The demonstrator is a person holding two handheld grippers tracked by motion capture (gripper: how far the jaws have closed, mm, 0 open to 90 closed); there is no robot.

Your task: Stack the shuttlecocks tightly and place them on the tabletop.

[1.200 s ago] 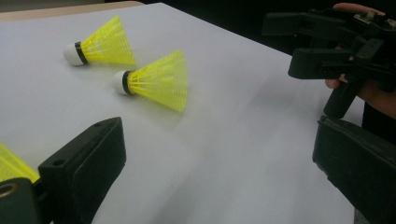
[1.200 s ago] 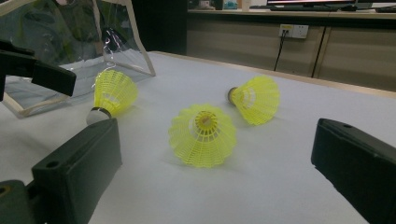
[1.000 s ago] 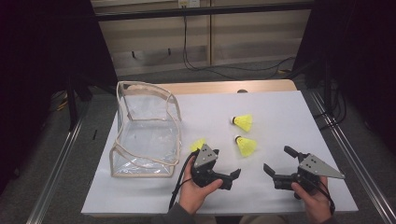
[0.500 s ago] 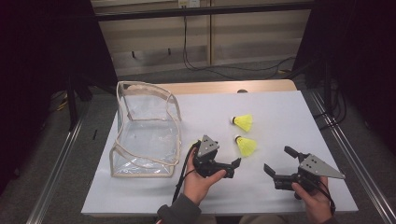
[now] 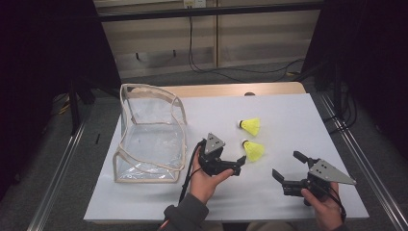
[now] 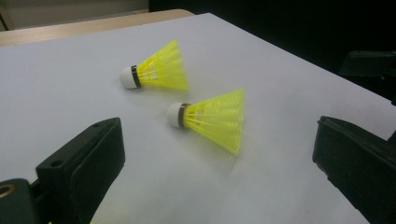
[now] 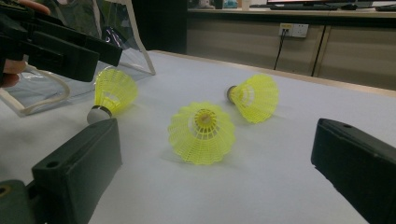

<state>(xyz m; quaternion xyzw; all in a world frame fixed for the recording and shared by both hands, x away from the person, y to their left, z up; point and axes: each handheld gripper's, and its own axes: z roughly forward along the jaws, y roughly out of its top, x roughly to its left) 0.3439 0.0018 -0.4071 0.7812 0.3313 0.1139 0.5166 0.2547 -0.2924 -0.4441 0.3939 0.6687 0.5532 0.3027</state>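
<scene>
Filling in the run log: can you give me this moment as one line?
left tool: open, aimed at near yellow plastic shuttlecock | right tool: open, empty | clear plastic zip pouch: open on white table

Left gripper [image 5: 239, 166] held just beside the nearer shuttlecock [image 5: 253, 150], on its near-left side — jaws spread wide and aimed toward it, left hand [image 5: 204, 180] wrapped underneath, sleeve entering from the bottom edge. From the left gripper view, black jaws parted to either side of that shuttlecock, not touching it. Right gripper [image 5: 287, 167] well to the right of the same shuttlecock and nearer the person — jaws likewise gaping toward it, grey plate on top, right hand [image 5: 321, 202] gripping from behind.
</scene>
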